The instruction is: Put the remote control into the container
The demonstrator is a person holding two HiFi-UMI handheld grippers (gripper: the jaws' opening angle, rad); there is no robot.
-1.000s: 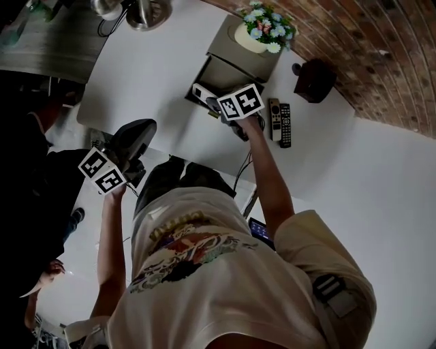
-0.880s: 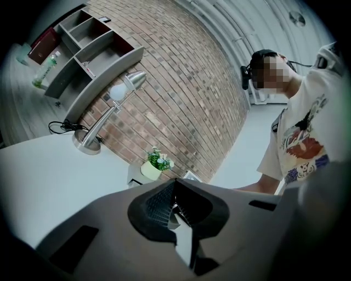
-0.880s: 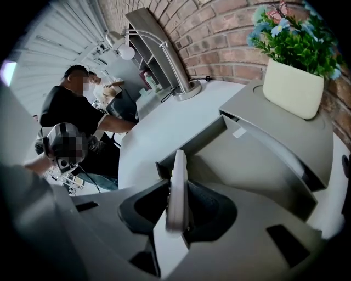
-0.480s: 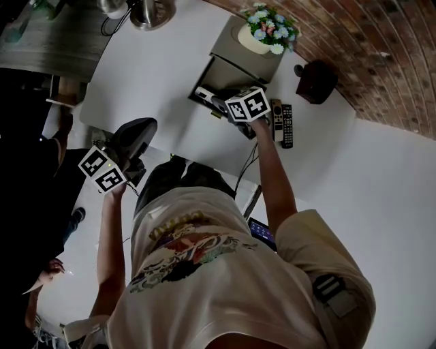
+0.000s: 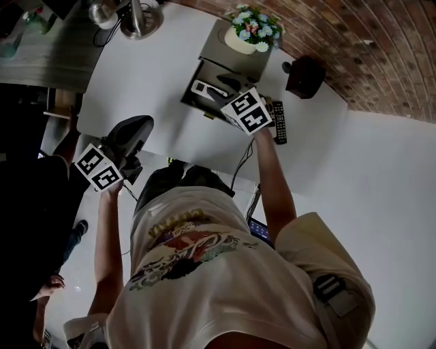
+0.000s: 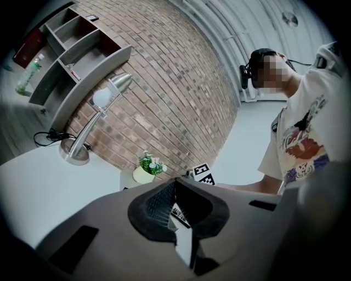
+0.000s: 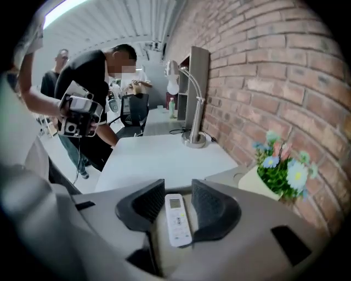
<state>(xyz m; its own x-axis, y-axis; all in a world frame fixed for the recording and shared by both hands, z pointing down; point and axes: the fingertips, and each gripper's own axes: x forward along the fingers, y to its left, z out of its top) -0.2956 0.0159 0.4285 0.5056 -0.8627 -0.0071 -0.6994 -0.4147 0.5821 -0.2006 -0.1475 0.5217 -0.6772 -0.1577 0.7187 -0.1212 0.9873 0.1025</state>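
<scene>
A white remote control (image 5: pixel 203 88) lies flat inside the dark open container (image 5: pixel 204 70) at the back of the white desk. In the right gripper view the remote control (image 7: pixel 176 218) shows below and between the two pads, with a gap on its left side. My right gripper (image 5: pixel 228 92) hangs above it; its jaws have just been opening, and nothing is pressed between them. My left gripper (image 5: pixel 144 125) is held off the desk's left edge, pointing level, and in its own view (image 6: pixel 175 184) its tips meet on nothing.
Two black remotes (image 5: pixel 279 124) lie to the right of the container. A flower pot (image 5: pixel 248 31) stands on the container's top and a dark box (image 5: pixel 304 76) behind it. A desk lamp (image 5: pixel 136 17) is at the back left. A person (image 7: pixel 88 93) stands beyond the desk.
My right gripper has lifted off the container and rolled, and its jaws have spread. The white remote stays in the container. The left gripper has barely moved.
</scene>
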